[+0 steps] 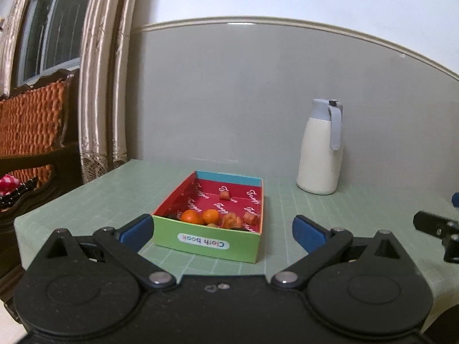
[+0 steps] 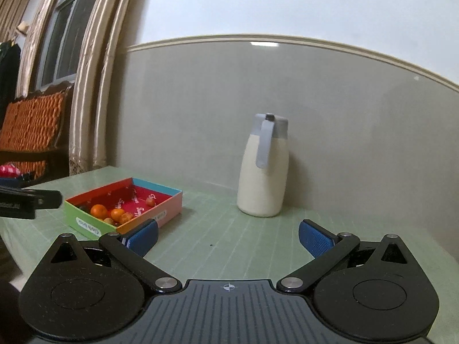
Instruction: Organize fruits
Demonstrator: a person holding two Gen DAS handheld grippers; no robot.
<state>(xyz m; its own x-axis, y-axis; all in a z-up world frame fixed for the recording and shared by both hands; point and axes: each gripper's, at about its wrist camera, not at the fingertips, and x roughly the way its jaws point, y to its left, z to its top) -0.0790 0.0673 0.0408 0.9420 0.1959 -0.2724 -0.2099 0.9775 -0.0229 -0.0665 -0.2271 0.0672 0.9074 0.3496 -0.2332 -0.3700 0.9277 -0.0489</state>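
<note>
The fruits sit in a shallow box toward the left edge of the worktop, most of them bunched against its near wall: two oranges side by side, with reddish-brown fruits just to their right and one more alone near the far wall. The oranges look small, round and light, with firm but smooth skin — likely to roll or squirt sideways if pinched off-centre, so the hold should go across the widest part, from above, with modest force. The brownish fruits look softer and may bruise; what kind they are is too small to tell. The box seems to be thin card, light enough to slide if nudged. The left hand-held gripper has its fingers spread wide, holding nothing, hovering just before the near wall of the box, one pad close by its left corner; whether it touches is unclear. The right hand-held gripper is likewise wide apart and empty over bare worktop, its left pad near the box's right corner. A jug stands at the back edge, against the wall.
</note>
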